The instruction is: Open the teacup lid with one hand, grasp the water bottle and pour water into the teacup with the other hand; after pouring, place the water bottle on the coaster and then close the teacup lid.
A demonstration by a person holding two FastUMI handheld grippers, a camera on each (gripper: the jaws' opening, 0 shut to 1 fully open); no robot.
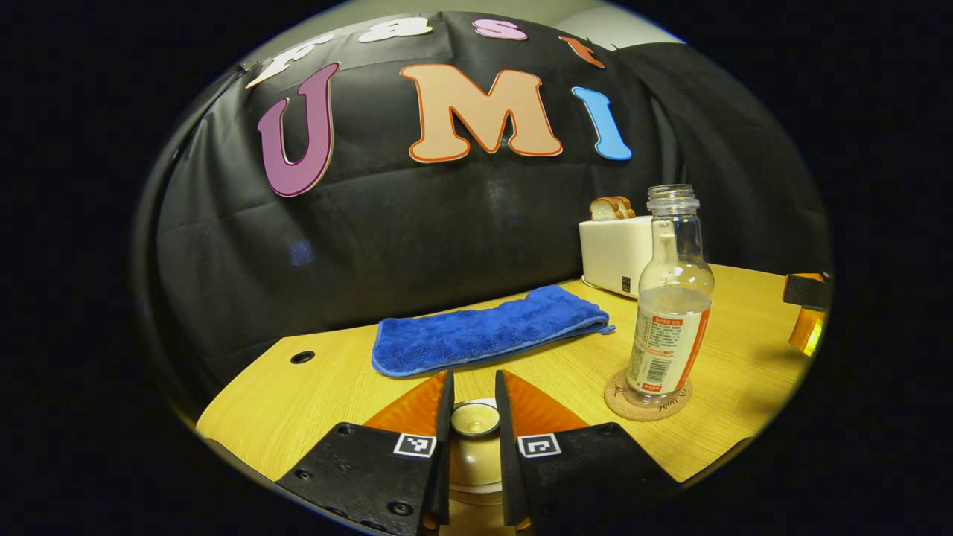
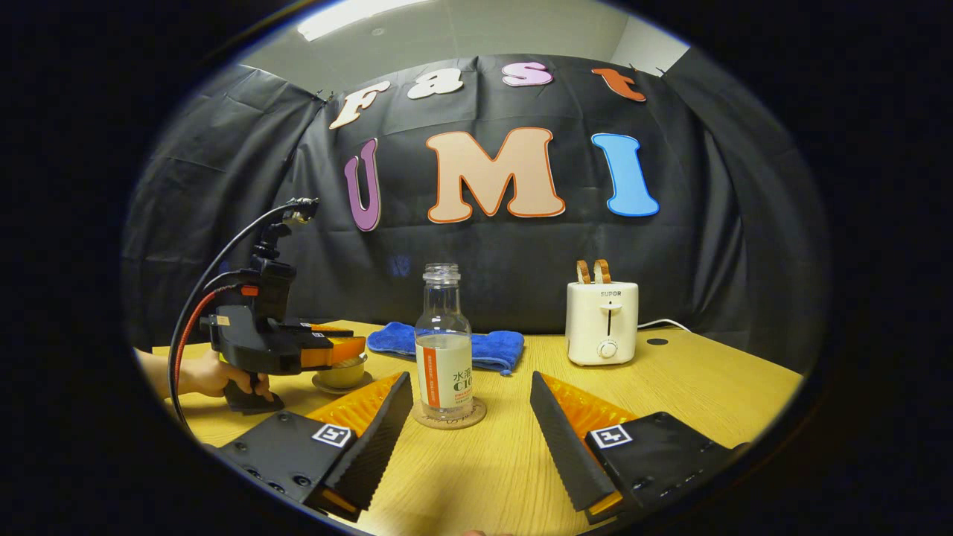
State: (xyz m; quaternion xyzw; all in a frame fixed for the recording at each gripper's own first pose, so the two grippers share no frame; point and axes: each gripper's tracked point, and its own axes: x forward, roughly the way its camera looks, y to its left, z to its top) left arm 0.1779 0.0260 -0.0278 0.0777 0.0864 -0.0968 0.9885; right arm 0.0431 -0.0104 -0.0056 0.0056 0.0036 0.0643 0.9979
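Teacup lid [image 1: 475, 418] — its knob sat between the fingers of the left hand-held gripper [image 1: 474, 402], which were closed against it, over the teacup [image 2: 342, 372]. Water bottle [image 2: 444, 344] — uncapped, upright on its cork coaster [image 2: 450, 420], beside the cup. Right hand-held gripper [image 2: 470, 413] — jaws wide apart, holding nothing. Blue towel [image 1: 484, 331] and toaster [image 2: 601, 321] lay farther back on the tabletop [image 2: 685, 387].

Toaster [image 2: 601, 322]: brand "SUPOR" printed on its front face, legible. Coaster [image 1: 647, 399] rim: cursive script, not legible. Square coded markers on both grippers' finger bases; these carry no readable text.
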